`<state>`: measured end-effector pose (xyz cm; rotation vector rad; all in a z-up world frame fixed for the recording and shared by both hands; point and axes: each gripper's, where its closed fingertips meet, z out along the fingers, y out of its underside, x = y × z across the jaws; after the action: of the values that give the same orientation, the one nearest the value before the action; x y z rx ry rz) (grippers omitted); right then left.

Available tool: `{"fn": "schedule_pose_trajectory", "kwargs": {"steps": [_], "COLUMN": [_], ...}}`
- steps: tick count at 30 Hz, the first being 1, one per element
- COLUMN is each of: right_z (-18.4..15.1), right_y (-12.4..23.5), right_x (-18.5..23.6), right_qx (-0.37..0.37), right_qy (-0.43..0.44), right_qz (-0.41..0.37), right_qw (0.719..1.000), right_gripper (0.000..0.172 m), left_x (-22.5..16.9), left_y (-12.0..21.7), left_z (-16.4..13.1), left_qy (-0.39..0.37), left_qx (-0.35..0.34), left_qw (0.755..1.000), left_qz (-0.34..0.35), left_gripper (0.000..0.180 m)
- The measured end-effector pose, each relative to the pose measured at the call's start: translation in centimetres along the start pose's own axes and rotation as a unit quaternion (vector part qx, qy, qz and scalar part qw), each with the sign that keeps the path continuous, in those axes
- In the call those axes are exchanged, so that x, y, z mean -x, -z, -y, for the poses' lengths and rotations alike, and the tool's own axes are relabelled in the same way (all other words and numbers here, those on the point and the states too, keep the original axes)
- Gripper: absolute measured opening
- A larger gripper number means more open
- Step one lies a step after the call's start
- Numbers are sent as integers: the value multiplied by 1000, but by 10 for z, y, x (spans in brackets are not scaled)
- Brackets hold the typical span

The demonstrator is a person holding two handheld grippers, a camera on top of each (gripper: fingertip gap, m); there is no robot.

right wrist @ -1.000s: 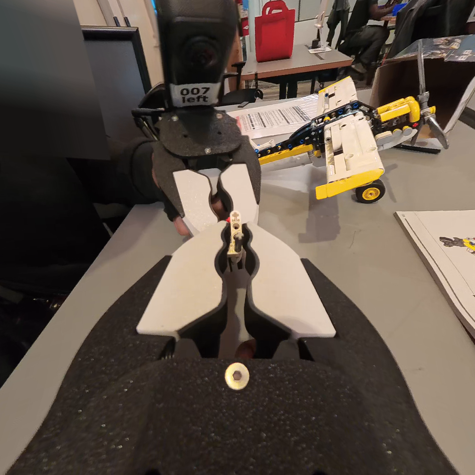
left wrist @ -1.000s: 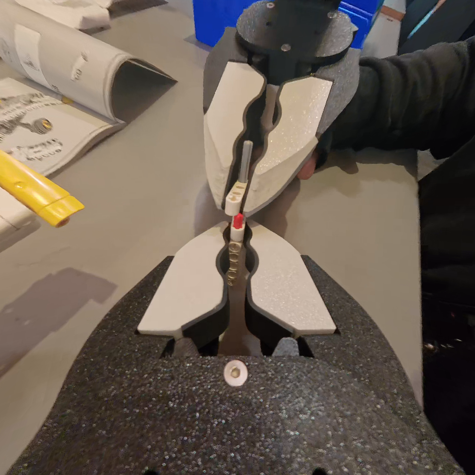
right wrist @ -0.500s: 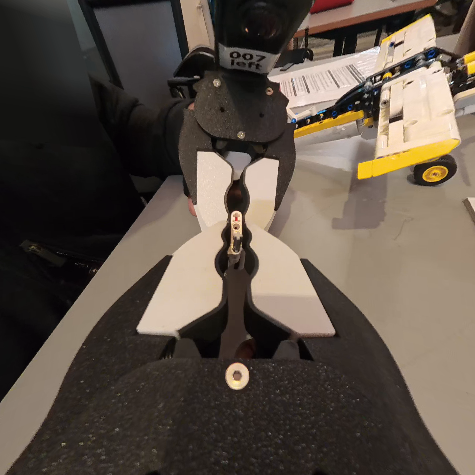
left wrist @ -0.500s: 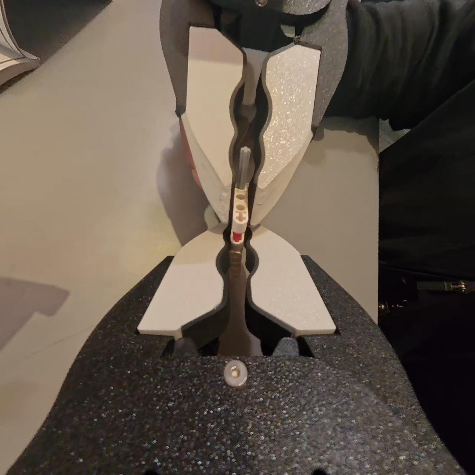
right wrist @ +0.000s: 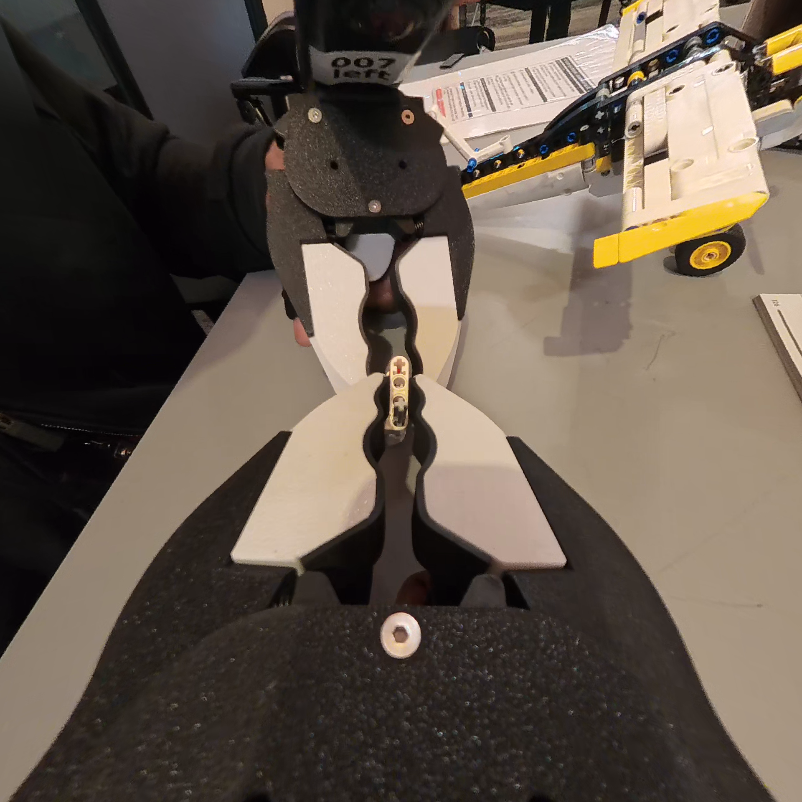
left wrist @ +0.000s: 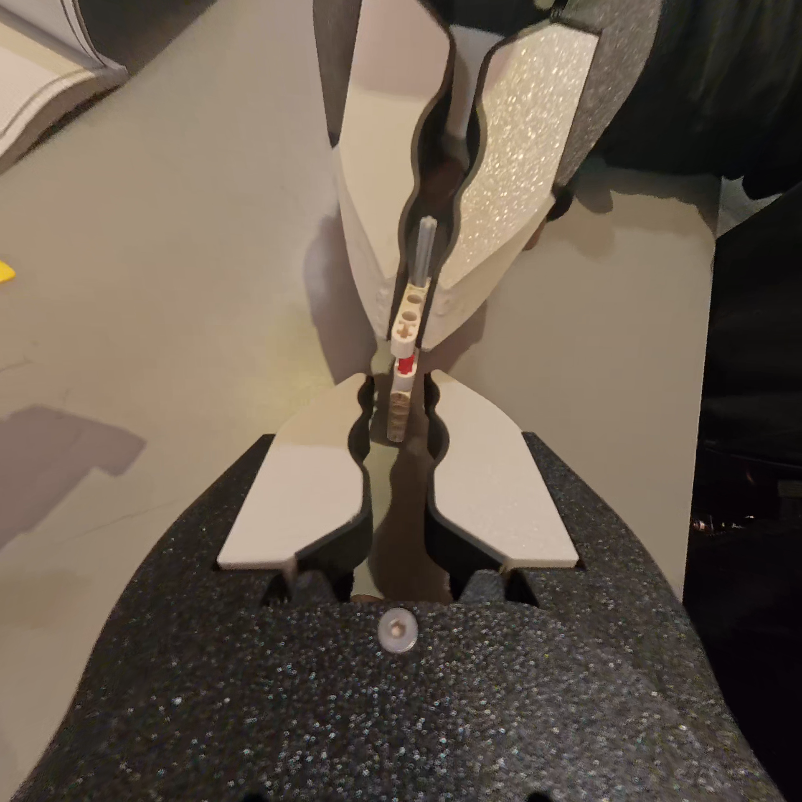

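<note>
In the left wrist view my left gripper (left wrist: 399, 382) is open. A short white beam with a red pin (left wrist: 401, 403) stands between its fingertips with a gap on each side. The red pin meets the end of a longer white beam (left wrist: 408, 317) that carries a grey axle (left wrist: 425, 251). My right gripper (left wrist: 405, 345) comes in from above and is shut on that longer beam. In the right wrist view my right gripper (right wrist: 398, 382) pinches the white beam (right wrist: 398, 403). The left gripper (right wrist: 395, 369) faces it just beyond, jaws apart.
A yellow and white brick-built plane (right wrist: 651, 143) stands on the grey table (right wrist: 564, 412) at the back right, with printed sheets (right wrist: 512, 95) behind it. A booklet (right wrist: 781, 334) lies at the right edge. A person's dark sleeve (right wrist: 152, 182) is at the left. Another booklet (left wrist: 34, 87) lies at the top left. Less than 4 cm separates the two grippers' tips.
My left gripper's jaws have opened and let go of the short white beam with the red pin. That beam stays at the end of the beam held by my right gripper. Both grippers moved closer together.
</note>
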<state>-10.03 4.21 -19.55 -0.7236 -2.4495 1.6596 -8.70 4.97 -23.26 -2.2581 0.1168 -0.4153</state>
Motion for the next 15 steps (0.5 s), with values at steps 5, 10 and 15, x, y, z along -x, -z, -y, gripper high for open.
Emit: {"fn": "schedule_pose_trajectory", "kwargs": {"steps": [5, 10, 15], "right_z": [1, 1, 2], "right_y": [1, 1, 2], "right_x": [-1, 2, 6], "right_qx": [-4, -5, -10], "right_qy": [-6, -6, -3], "right_qz": [2, 14, 34], "right_qw": [1000, 1000, 999], "right_gripper": [7, 7, 7], "left_x": [-2, -6, -9], "left_y": [5, 5, 4], "left_z": [7, 7, 9], "left_qy": [-13, -28, -9], "left_qx": [-38, -38, -34], "left_qw": [999, 999, 999], "left_qz": [1, -1, -32], "left_gripper": [8, 8, 8]}}
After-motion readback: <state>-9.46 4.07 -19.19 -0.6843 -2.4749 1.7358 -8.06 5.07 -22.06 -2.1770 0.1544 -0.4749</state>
